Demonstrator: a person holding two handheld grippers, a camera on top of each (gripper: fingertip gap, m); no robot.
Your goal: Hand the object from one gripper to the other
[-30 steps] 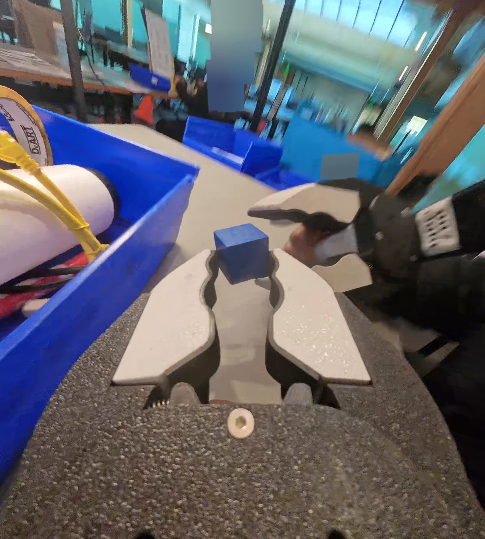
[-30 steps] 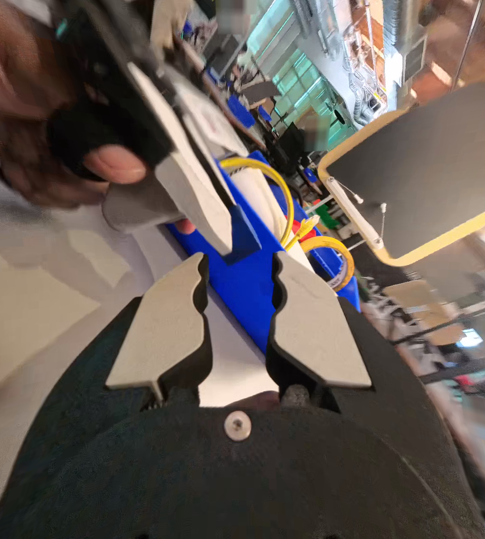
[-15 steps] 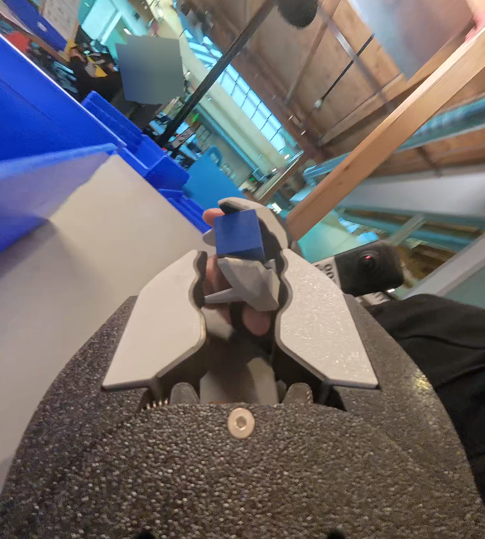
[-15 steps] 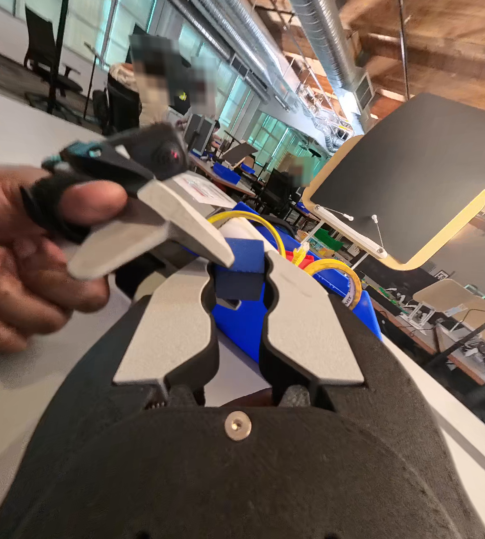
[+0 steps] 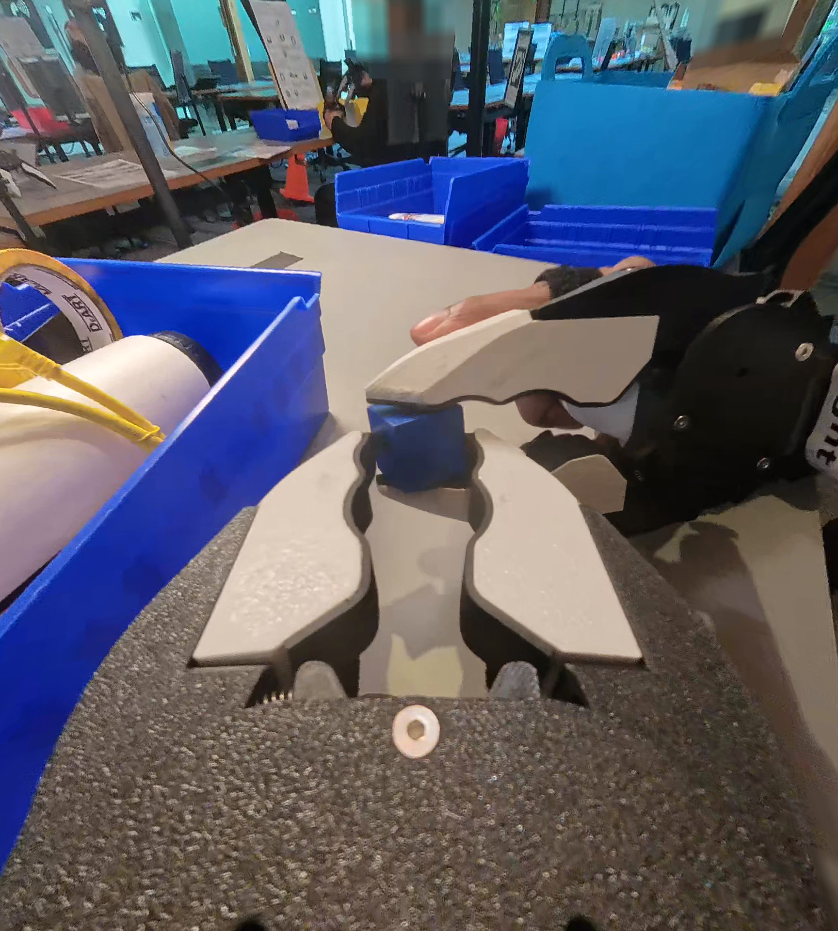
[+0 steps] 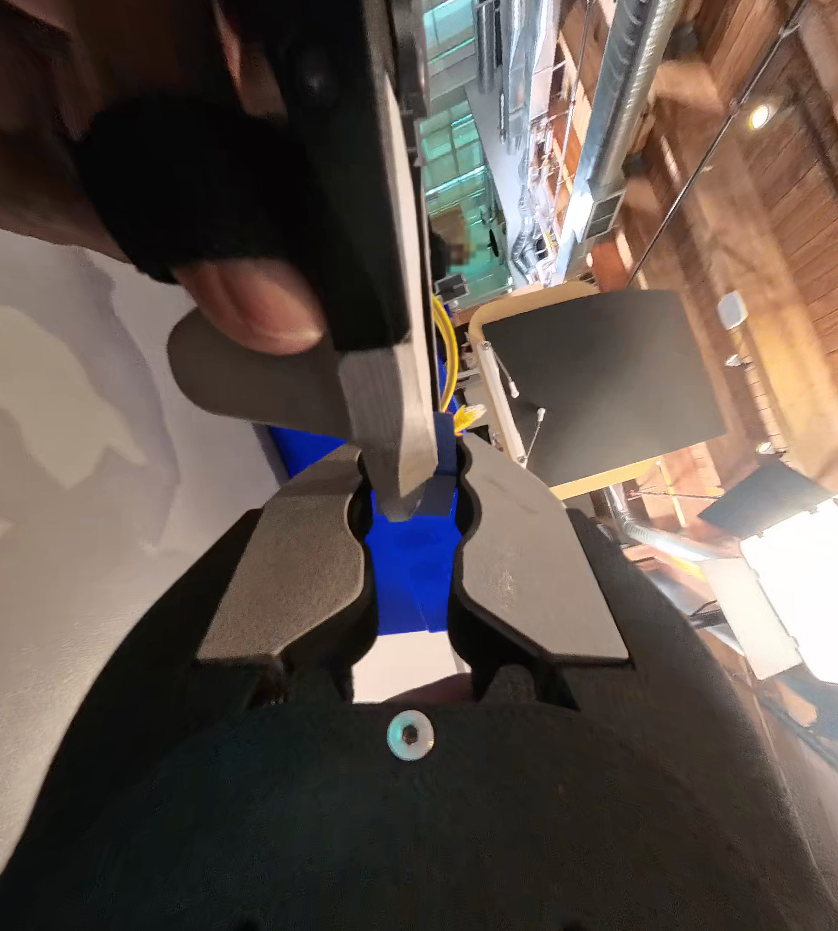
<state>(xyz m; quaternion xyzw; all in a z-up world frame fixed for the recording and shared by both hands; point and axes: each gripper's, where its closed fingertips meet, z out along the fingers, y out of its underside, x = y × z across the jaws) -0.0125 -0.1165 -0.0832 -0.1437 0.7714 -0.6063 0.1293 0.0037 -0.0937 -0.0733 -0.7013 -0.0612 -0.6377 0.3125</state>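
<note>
Left wrist view: blue bin (image 5: 235, 453) on the left crowds in with 1 tape roll (image 5: 29, 297), 1 white tube (image 5: 54, 453), 1 yellow cable (image 5: 69, 403). 1 cube (image 5: 419, 456) sits clamped between the left gripper (image 5: 419, 453) tips, and the right gripper (image 5: 407, 438) pinches it too, top and bottom.

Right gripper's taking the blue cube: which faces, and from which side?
Pinch the blue cube on its flat top and bottom faces, coming in from the right: the left gripper has its fingers on the two side faces.
</note>
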